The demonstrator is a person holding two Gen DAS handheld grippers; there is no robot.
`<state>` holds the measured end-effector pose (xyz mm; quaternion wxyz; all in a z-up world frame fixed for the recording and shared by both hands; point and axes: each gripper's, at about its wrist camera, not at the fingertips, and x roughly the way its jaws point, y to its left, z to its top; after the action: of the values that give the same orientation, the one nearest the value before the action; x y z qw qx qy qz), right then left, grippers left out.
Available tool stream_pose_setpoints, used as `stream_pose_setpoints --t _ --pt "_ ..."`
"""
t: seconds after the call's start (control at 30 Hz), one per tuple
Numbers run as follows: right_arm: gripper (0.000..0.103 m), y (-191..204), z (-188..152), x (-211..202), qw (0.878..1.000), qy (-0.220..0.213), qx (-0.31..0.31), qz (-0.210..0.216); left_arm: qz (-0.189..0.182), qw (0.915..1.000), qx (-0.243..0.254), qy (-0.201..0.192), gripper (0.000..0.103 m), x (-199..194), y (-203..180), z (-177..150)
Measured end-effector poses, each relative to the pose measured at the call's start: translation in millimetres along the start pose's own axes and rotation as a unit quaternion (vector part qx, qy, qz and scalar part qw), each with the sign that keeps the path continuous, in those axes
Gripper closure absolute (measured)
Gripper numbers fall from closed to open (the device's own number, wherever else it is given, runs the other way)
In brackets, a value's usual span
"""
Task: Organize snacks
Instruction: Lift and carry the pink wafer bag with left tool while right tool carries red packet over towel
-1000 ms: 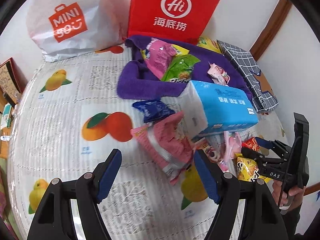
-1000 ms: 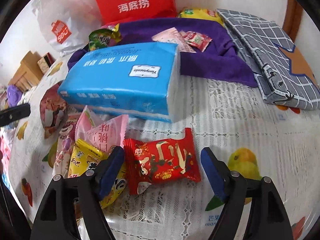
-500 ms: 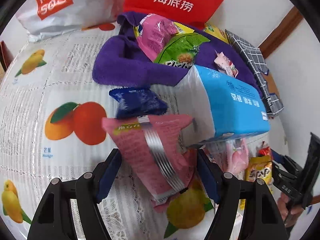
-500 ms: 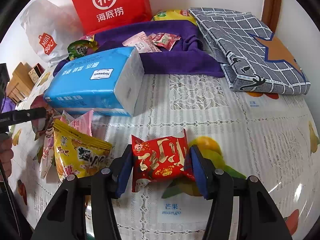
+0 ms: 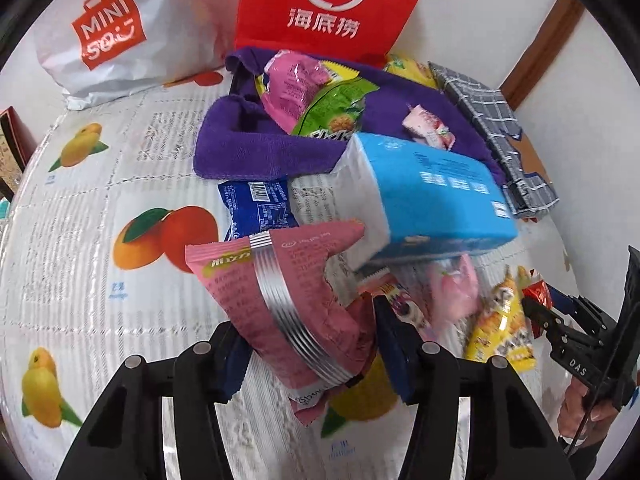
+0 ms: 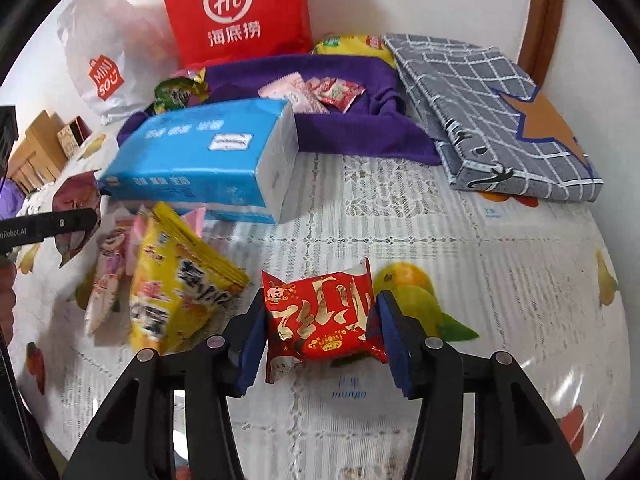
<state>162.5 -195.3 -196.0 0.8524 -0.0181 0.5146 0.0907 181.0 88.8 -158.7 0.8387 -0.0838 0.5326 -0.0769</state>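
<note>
My left gripper (image 5: 310,354) is shut on a pink snack packet (image 5: 288,300) with a silver seam and holds it tilted above the table. My right gripper (image 6: 318,338) is shut on a red snack packet (image 6: 320,316) with gold writing, just over the cloth. A yellow snack bag (image 6: 176,284) lies left of it, and also shows in the left wrist view (image 5: 500,328). A purple towel (image 5: 248,140) at the back holds a pink bag (image 5: 292,88), a green bag (image 5: 332,112) and small pink sachets (image 6: 316,90). A dark blue packet (image 5: 260,204) lies before the towel.
A blue tissue pack (image 6: 204,160) lies in the middle, over several small packets. A red paper bag (image 6: 236,12) and a white Miniso bag (image 5: 112,32) stand at the back wall. A folded grey checked cloth (image 6: 492,116) lies at right. The tablecloth (image 6: 460,240) has fruit prints.
My left gripper closed on the pink packet and lifted it. My right gripper closed tighter on the red packet and drew it nearer. The yellow bag shifted beside it.
</note>
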Motion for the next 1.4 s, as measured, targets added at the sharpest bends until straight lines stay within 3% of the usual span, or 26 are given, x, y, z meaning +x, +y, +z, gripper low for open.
stream_pose_setpoints --t 0.63,1.4 --pt "0.051 15.5 16.3 -107.3 0.995 -0.093 0.019 0.005 -0.026 0.9958 0.029 -0.083 0.049 -84.1 -49.3 -11.9" --pt "0.051 14.6 50.4 -119.6 0.993 -0.116 0.021 0.018 -0.031 0.9936 0.035 -0.103 0.049 -101.7 -72.8 16.9"
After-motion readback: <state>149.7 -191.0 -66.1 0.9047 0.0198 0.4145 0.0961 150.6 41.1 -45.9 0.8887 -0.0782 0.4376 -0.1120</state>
